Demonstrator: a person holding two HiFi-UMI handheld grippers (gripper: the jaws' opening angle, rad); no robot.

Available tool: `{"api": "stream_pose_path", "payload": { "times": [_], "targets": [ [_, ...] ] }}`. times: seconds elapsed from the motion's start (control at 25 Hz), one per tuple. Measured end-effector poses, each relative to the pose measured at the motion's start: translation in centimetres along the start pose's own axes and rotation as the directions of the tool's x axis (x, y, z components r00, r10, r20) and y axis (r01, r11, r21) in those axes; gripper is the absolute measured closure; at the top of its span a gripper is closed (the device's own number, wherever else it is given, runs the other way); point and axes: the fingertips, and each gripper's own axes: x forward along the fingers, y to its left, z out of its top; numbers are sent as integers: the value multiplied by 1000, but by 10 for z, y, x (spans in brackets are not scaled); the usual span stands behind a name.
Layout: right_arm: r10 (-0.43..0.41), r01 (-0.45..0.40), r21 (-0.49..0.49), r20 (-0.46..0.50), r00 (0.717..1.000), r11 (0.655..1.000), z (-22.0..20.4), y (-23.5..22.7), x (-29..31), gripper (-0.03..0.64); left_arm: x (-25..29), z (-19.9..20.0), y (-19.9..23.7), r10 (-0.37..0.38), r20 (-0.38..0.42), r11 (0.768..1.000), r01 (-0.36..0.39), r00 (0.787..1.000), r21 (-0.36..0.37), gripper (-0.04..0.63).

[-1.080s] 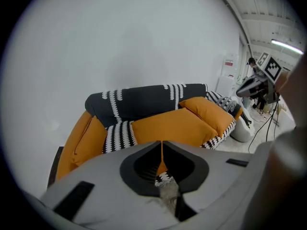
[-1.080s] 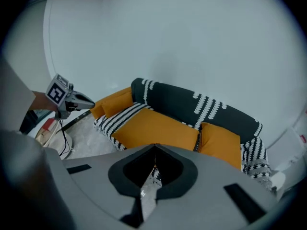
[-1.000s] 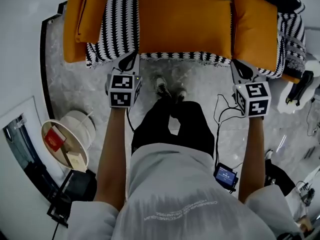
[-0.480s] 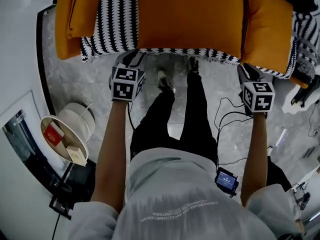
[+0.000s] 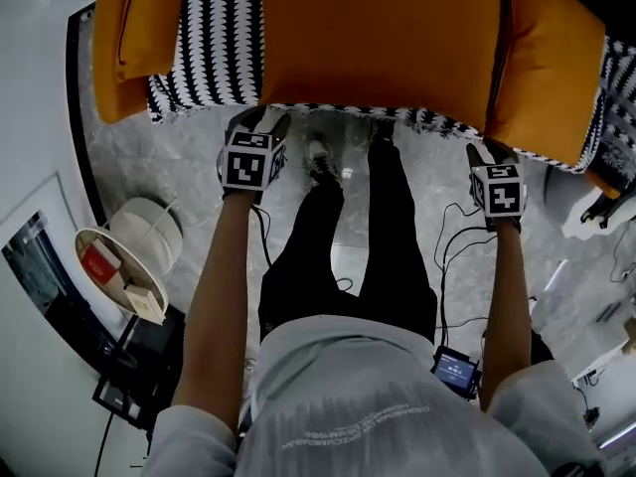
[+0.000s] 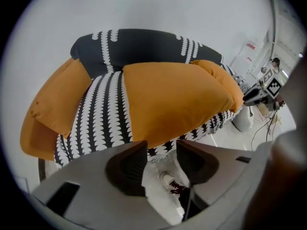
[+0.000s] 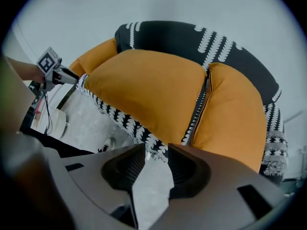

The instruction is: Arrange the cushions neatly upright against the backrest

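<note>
The big orange cushion lies across the sofa seat, reaching the seat's front edge. Your left claw and right claw are both opening just below that edge, with nothing between them. Bite both front corners evenly, then tip it back upright.

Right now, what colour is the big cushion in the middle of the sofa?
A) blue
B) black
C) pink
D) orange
D: the big middle cushion is plain orange, and it lies on the black-and-white patterned cover.
</note>
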Motion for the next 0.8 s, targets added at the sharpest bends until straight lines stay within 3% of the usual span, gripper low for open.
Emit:
{"api": "stream_pose_path", "payload": {
  "times": [0.28, 0.48, 0.72, 0.8],
  "targets": [
    [-33, 33, -13, -63, 997, 999, -11, -18, 36, 488, 29, -18, 22, 8, -99, 999, -3, 995, 48, 388],
    [-62, 62, -10, -83, 995, 998, -12, -35, 56, 488, 45, -28, 33, 51, -171, 990, -28, 984, 138, 379],
    [-38, 39, 13, -110, 993, 999, -10, -45, 83, 488, 68, -29, 41, 85, -207, 990, -59, 975, 126, 385],
    [-23, 26, 20, -108, 994, 999, -8, -44, 84, 493, 71, -27, 41, 88, -196, 994, -73, 977, 85, 462]
  ]
}}
